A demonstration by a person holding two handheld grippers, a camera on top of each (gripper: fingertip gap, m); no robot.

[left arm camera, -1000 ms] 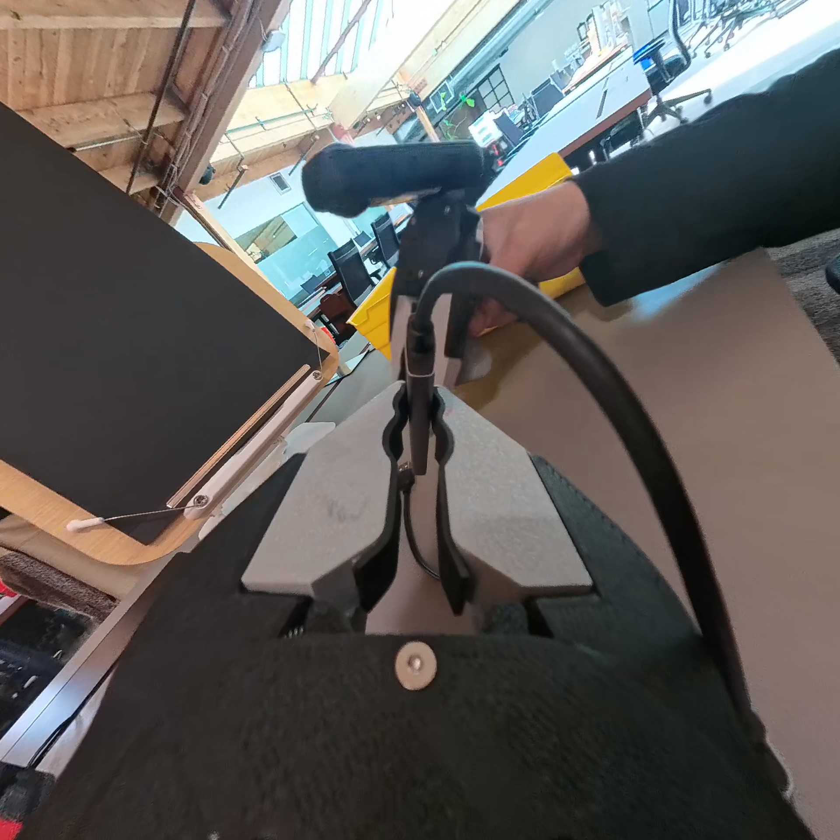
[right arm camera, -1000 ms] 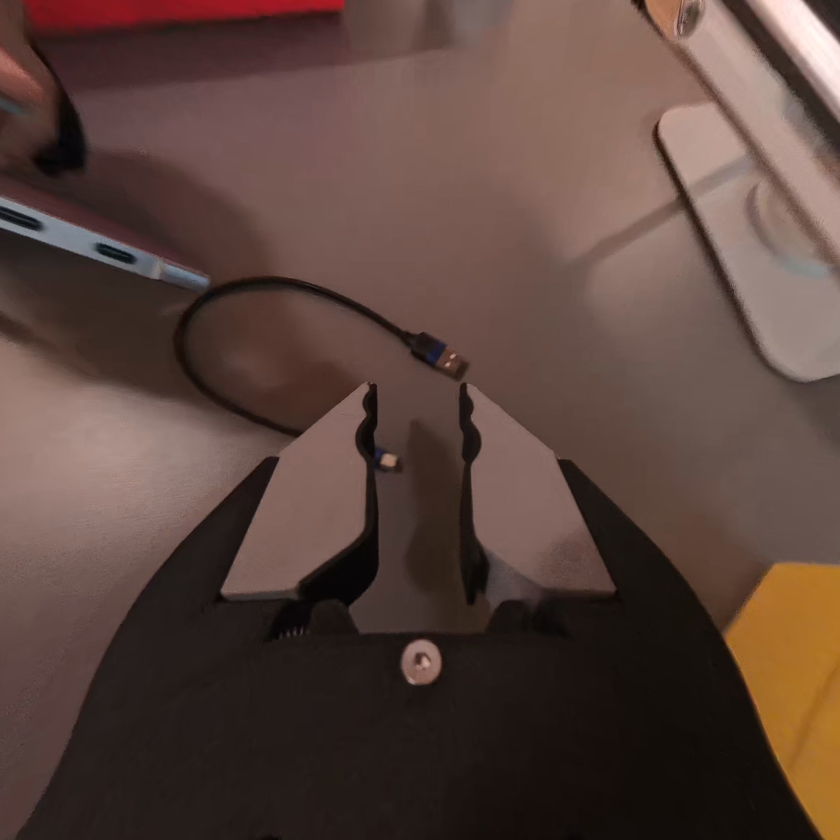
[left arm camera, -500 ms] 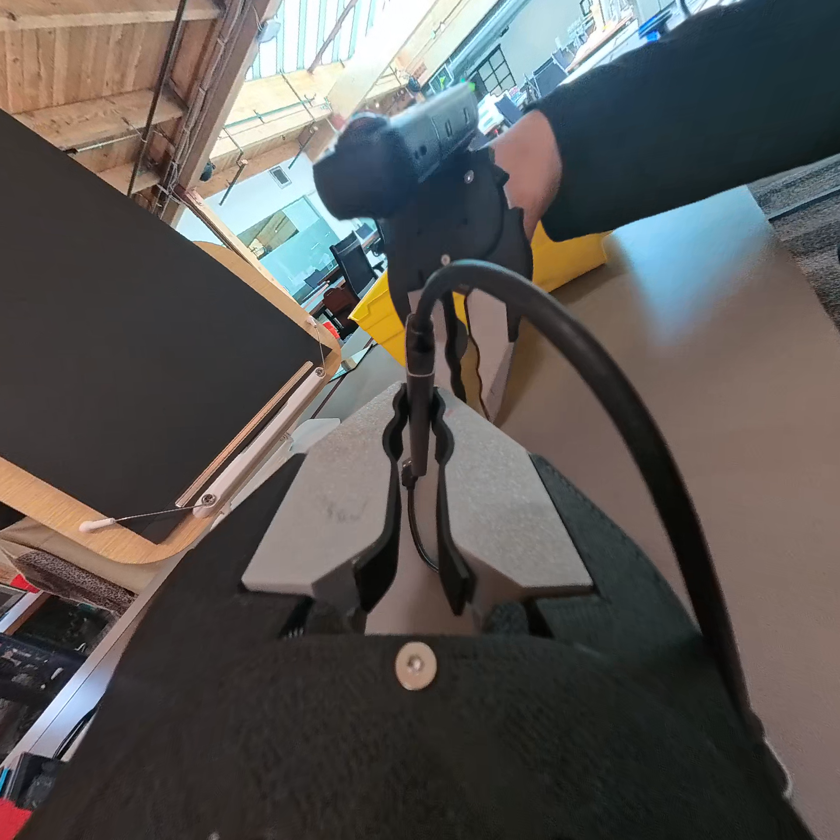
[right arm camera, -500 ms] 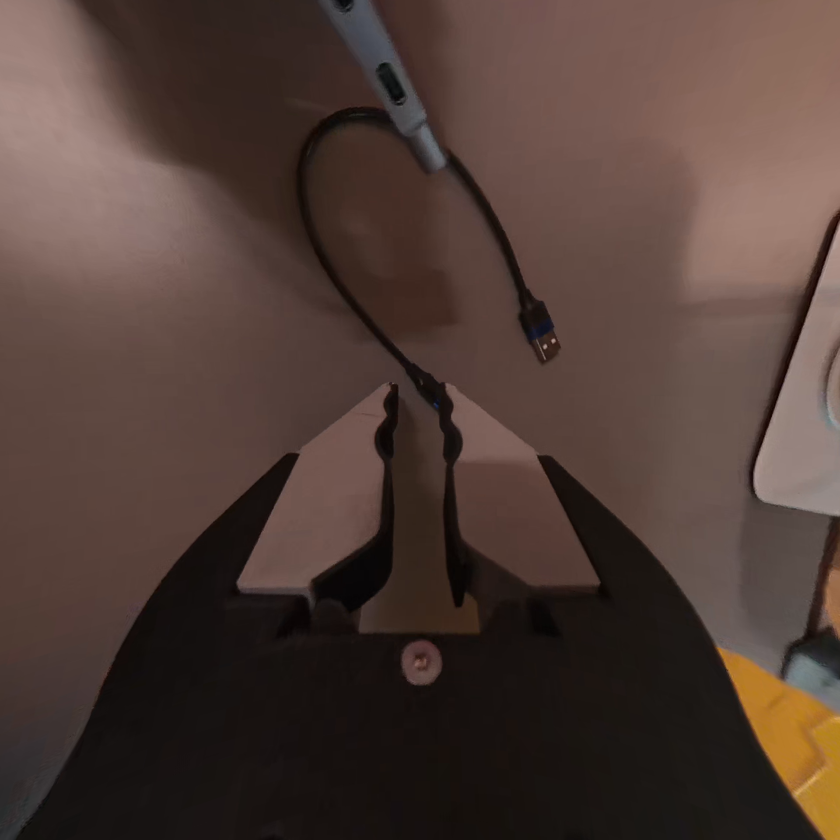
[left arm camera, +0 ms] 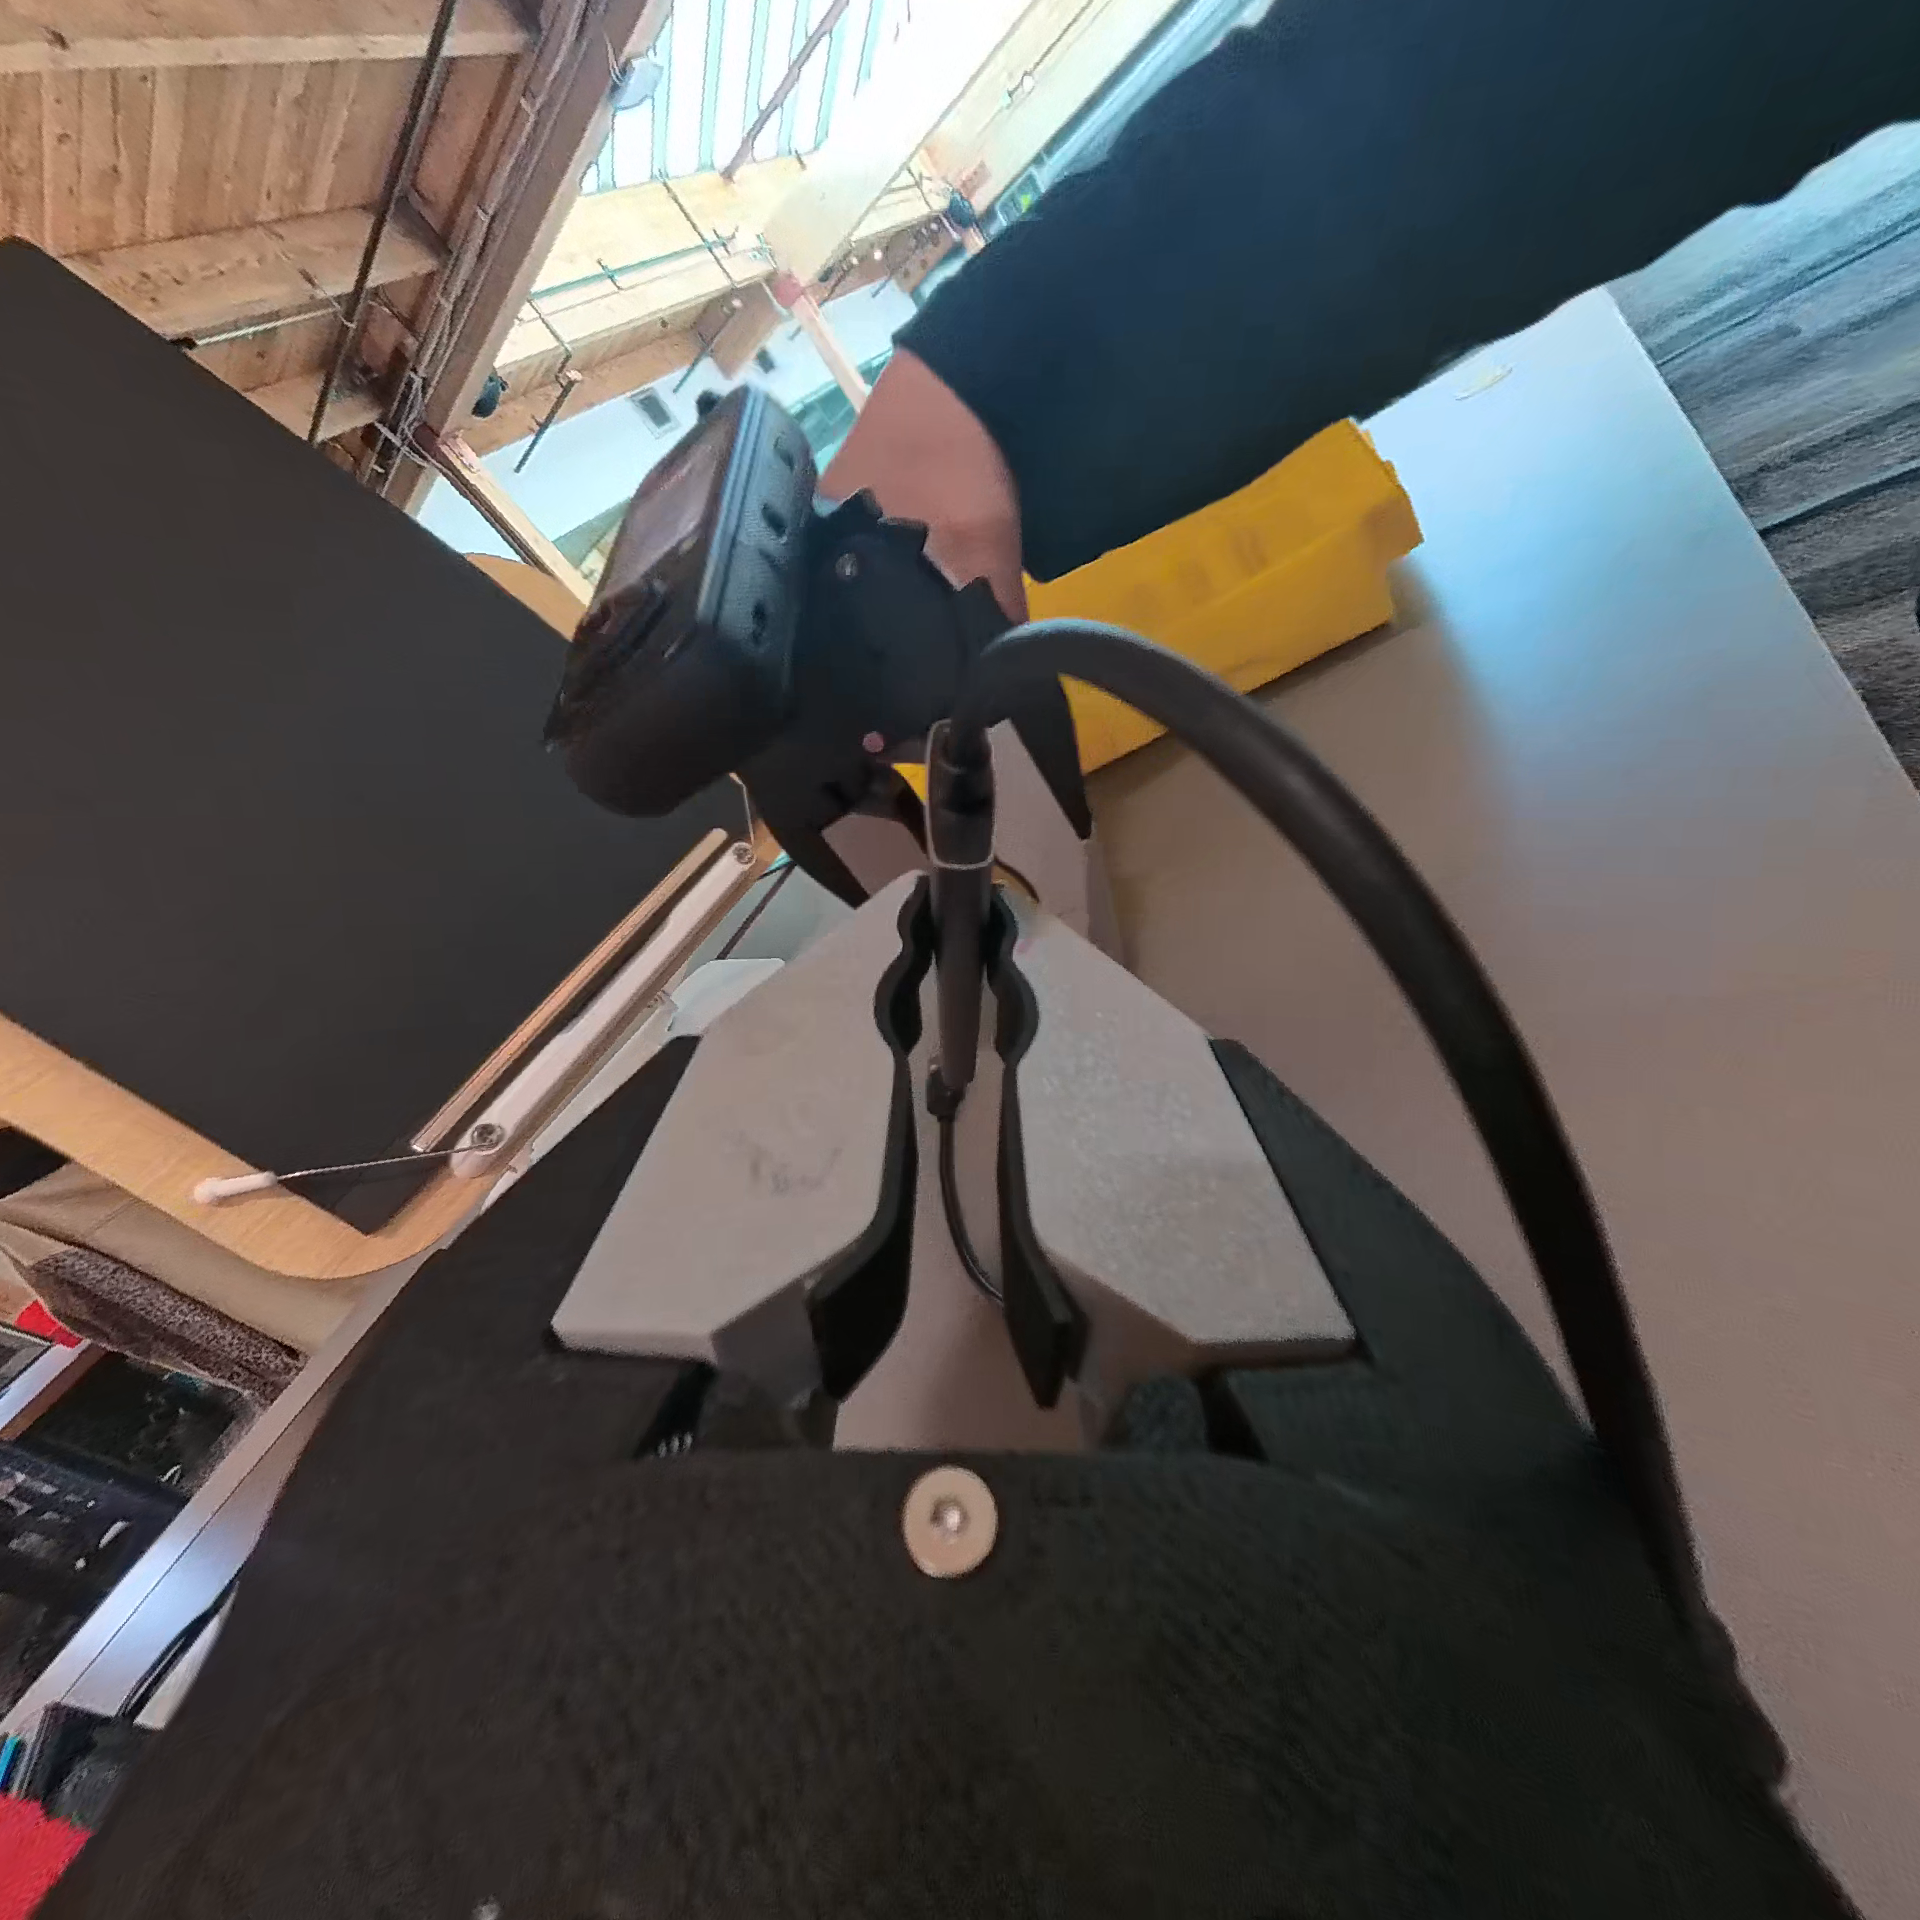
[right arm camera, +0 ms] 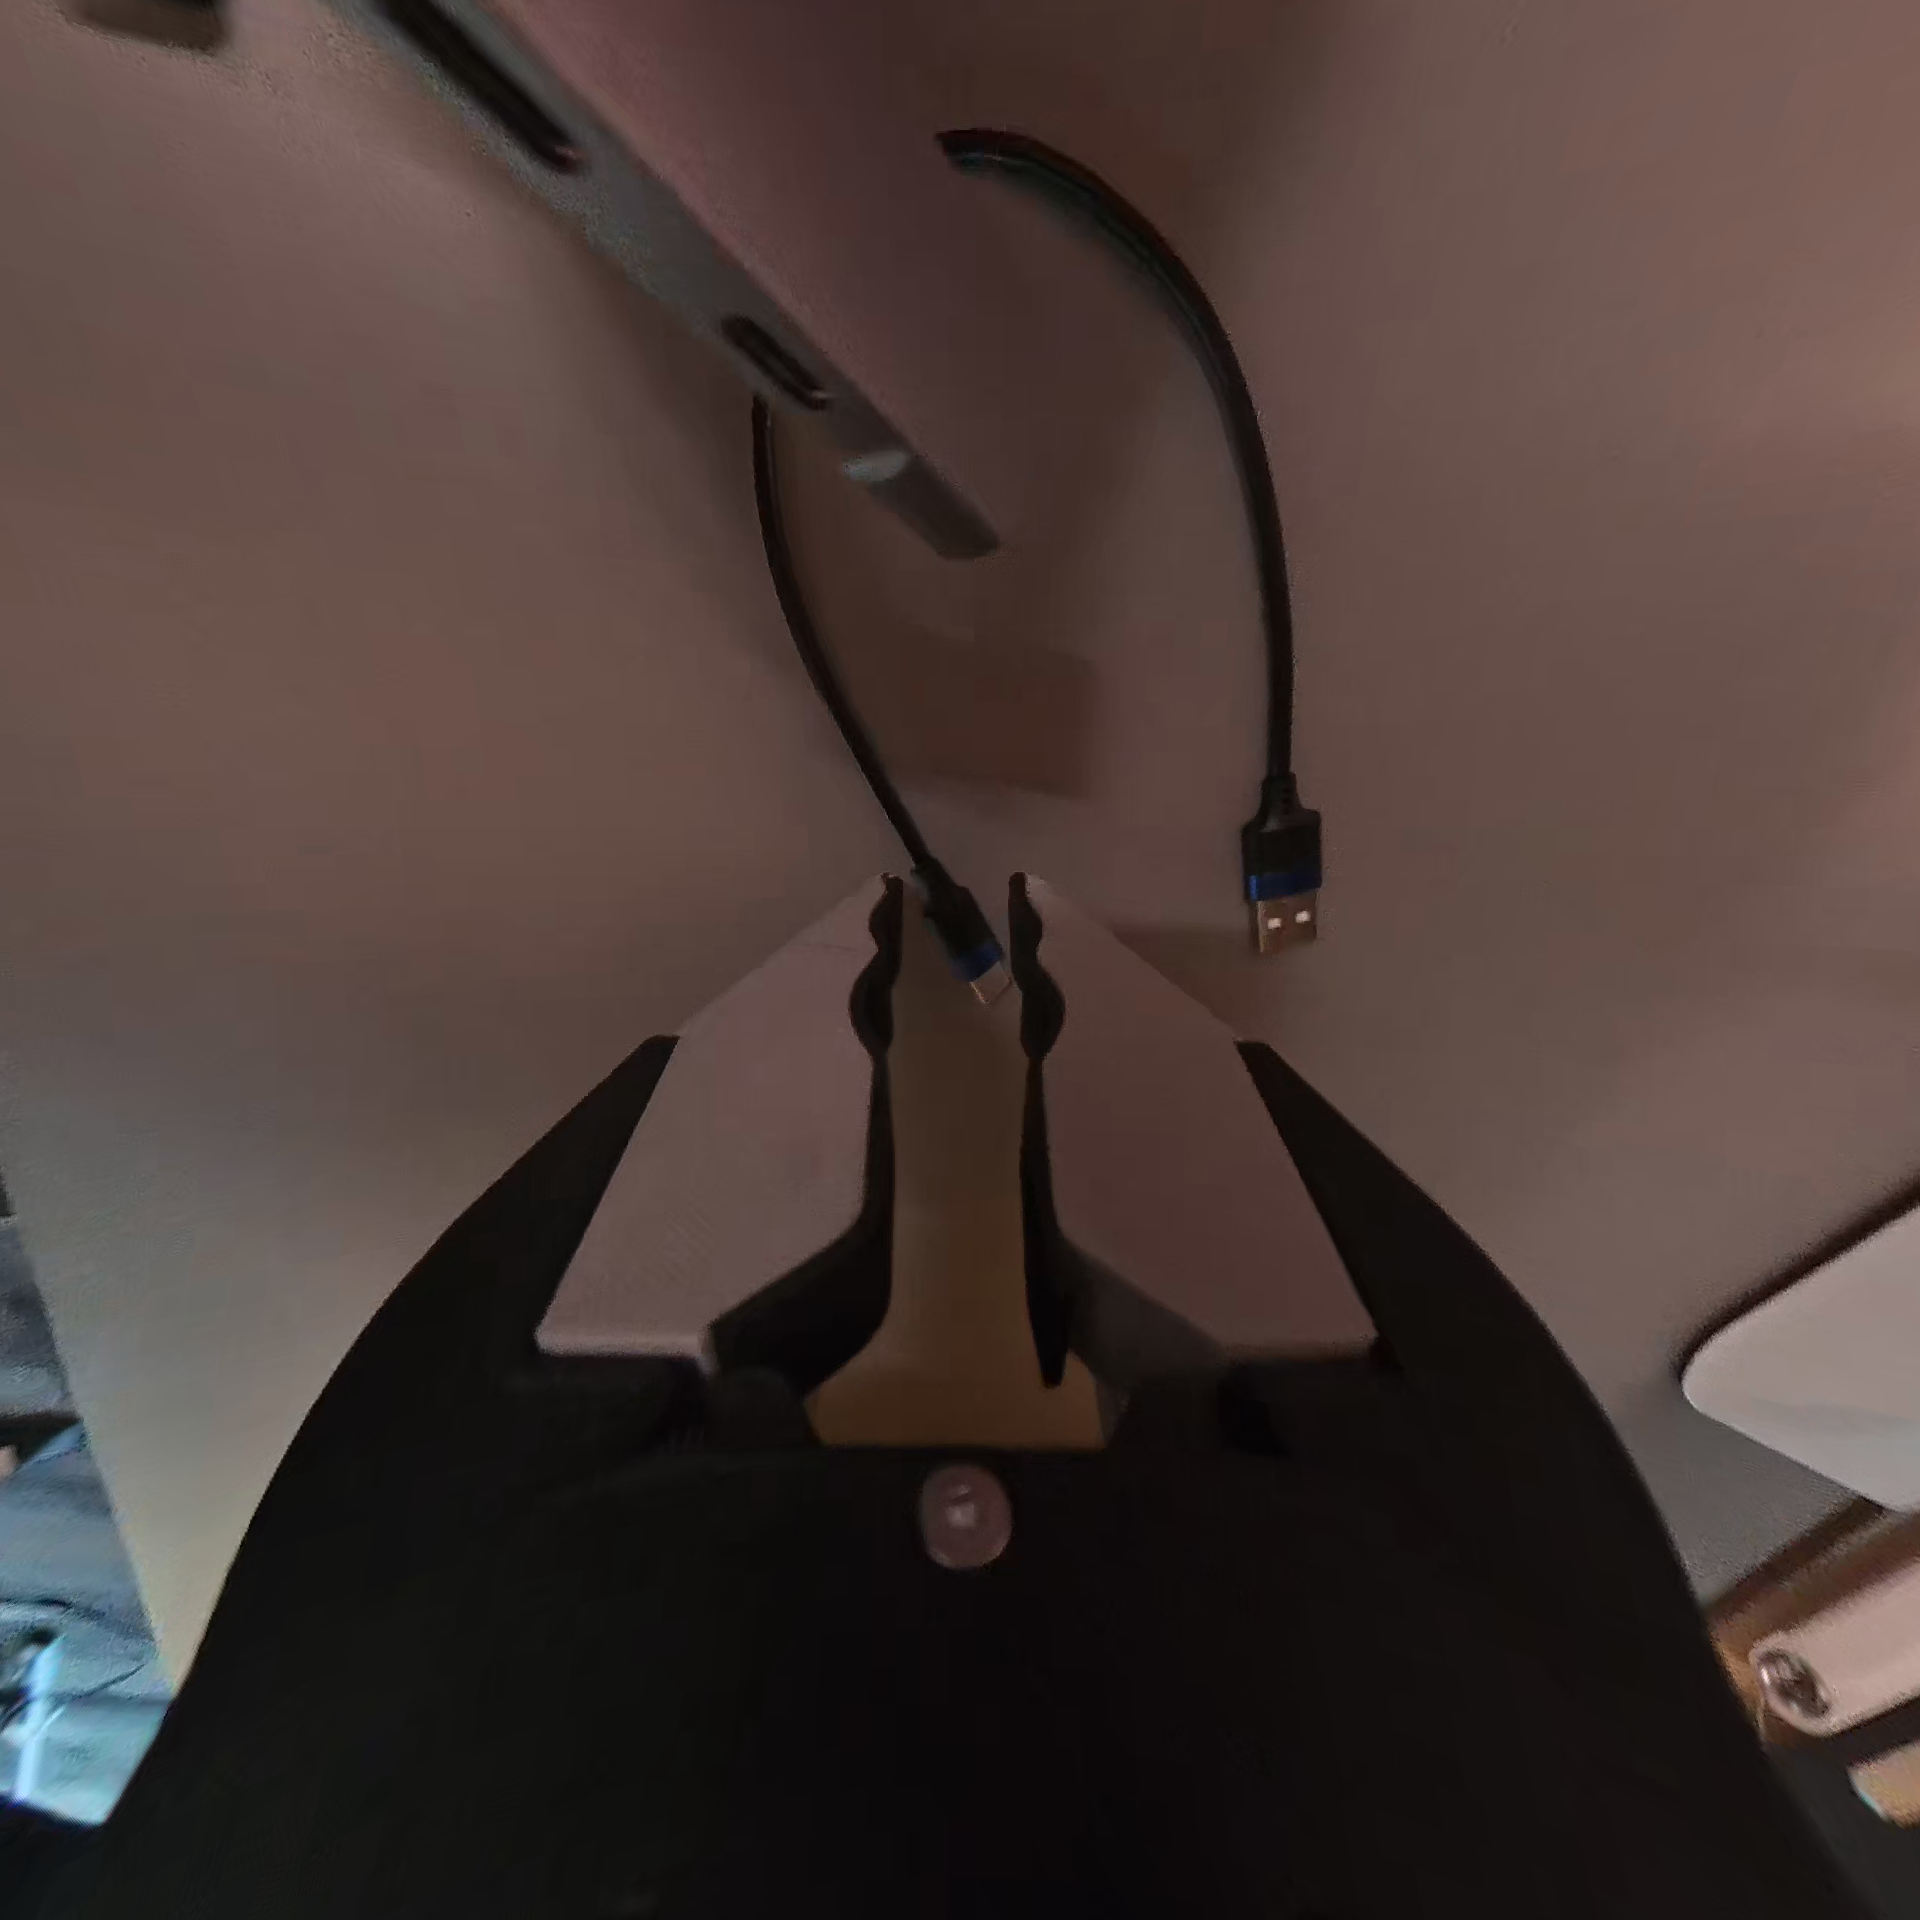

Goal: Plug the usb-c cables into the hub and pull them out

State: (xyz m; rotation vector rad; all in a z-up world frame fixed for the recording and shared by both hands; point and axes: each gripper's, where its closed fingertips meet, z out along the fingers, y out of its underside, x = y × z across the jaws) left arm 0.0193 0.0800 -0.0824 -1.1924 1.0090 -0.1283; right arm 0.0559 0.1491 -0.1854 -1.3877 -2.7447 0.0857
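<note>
Between parted right gripper (right arm camera: 954,914) fingers, usb-c plug (right arm camera: 966,951), table (right arm camera: 416,675) around.

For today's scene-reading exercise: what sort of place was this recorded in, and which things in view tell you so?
Probably an open-plan office or workshop. The left wrist view shows a wood-beamed ceiling with skylights, a grey table carrying a yellow bin, and a dark board propped beside it.
</note>
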